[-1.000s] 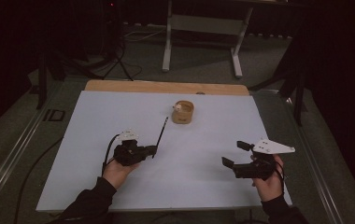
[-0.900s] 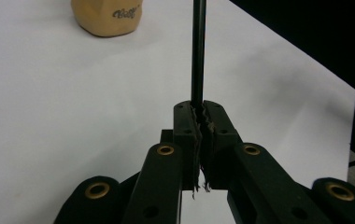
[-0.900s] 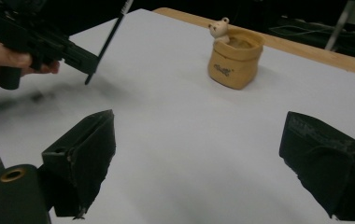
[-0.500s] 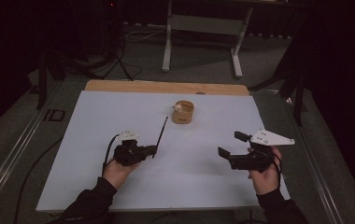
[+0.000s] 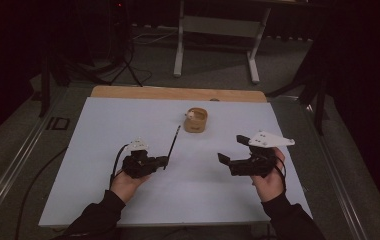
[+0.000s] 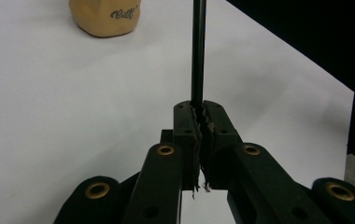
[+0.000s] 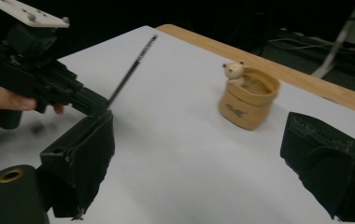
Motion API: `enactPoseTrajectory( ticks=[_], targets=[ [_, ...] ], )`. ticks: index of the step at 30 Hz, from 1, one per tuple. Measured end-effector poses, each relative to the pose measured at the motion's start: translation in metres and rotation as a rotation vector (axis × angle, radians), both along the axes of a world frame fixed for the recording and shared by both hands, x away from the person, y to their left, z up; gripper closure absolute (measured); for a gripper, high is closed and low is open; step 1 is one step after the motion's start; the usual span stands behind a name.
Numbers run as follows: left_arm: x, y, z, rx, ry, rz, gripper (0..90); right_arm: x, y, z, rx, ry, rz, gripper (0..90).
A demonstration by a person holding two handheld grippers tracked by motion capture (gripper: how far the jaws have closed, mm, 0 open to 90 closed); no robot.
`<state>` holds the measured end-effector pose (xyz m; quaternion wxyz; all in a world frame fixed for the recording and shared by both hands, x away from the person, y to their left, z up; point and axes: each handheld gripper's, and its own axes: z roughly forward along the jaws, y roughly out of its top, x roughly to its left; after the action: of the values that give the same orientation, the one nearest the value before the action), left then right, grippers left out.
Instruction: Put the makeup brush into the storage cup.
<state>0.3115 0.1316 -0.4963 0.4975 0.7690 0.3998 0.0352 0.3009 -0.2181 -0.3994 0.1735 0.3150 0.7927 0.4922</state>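
A thin black rod [image 5: 173,144] sticks out of my left gripper [image 5: 165,161], which is shut on its lower end; the rod points up-table toward a tan pouch-shaped holder [image 5: 196,120]. In the left gripper view the rod [image 6: 198,51] rises straight from the closed jaws, with the holder [image 6: 104,16] at the top left. My right gripper [image 5: 232,151] is held at the right, open and holding nothing. In the right gripper view the holder [image 7: 248,100], with a small bear figure [image 7: 234,70] on its rim, stands ahead between the wide-apart jaws.
A white sheet [image 5: 128,115] covers the table, and a wooden edge [image 5: 178,93] shows along the far side. A metal stand [image 5: 215,25] is on the floor beyond the table. The left hand and its gripper [image 7: 96,105] appear at the left of the right gripper view.
My right gripper has moved left and a little farther up the table, toward the middle. The left gripper and the rod have stayed in place.
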Motion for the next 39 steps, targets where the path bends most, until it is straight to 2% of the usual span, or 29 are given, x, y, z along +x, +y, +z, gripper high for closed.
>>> enactPoseTrajectory(
  ticks=[4, 11, 18, 22, 31, 37, 39],
  targets=[
    [0.000, 0.000, 0.000, 0.002, 0.001, 0.001, 85.6, 0.003, 0.009, 0.002, 0.002, 0.002, -0.007, 10.0],
    [0.000, -0.001, 0.000, -0.002, 0.004, 0.001, 85.6, 0.010, 0.025, 0.004, -0.017, 0.036, -0.043, 10.0],
    [0.000, 0.000, 0.000, 0.000, 0.005, 0.003, 85.7, 0.015, 0.037, 0.005, -0.023, 0.046, -0.055, 9.9],
    [0.001, 0.000, -0.001, -0.003, 0.012, 0.002, 85.6, 0.018, 0.046, 0.006, -0.035, 0.032, -0.059, 9.9],
    [0.000, 0.000, -0.001, -0.006, 0.011, 0.002, 85.7, 0.022, 0.073, 0.007, -0.004, 0.040, -0.054, 9.9],
    [0.000, 0.000, -0.001, -0.003, 0.007, 0.002, 85.6, 0.024, 0.090, 0.005, -0.016, 0.046, -0.064, 9.9],
    [0.001, 0.000, 0.000, -0.005, 0.009, 0.001, 85.6, 0.025, 0.095, 0.005, -0.005, 0.053, -0.069, 9.9]
  ],
)
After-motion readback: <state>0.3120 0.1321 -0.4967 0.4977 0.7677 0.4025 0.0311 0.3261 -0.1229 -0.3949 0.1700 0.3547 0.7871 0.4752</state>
